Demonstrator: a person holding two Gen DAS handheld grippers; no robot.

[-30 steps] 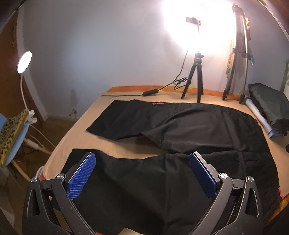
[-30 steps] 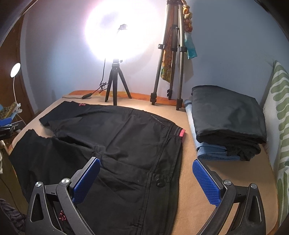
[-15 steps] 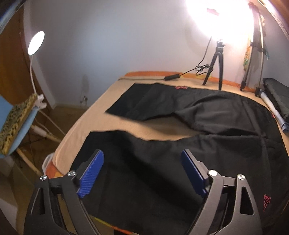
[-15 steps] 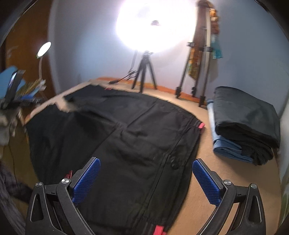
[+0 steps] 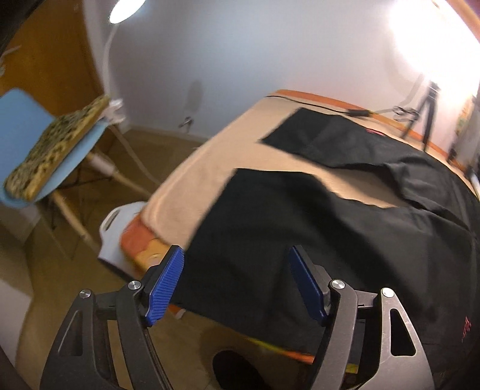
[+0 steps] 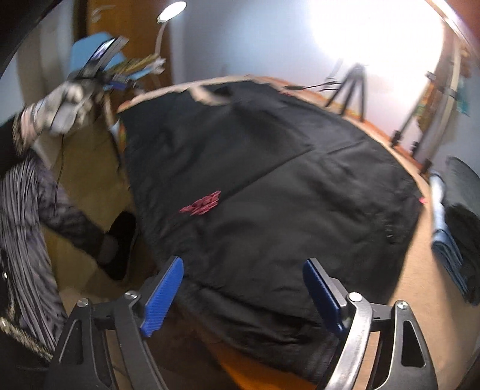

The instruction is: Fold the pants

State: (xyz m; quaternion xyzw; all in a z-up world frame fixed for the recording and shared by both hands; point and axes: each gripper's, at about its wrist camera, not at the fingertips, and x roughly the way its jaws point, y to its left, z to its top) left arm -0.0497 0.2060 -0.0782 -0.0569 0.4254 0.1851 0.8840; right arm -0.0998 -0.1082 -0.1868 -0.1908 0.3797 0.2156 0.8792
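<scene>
Beige bed, one black pants, two tripods.

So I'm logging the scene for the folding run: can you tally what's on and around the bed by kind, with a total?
Black pants spread on the bed: 1
Stack of folded clothes: 1
Tripods: 2
Desk lamp: 1
Blue chair with a patterned cushion: 1
Hand-held grippers, jaws closing, nothing pinched yet: 2
Total: 8

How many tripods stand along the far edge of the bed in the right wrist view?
2: a short black tripod under the bright lamp, and a taller tripod further right against the wall. Glare may hide others.
</scene>
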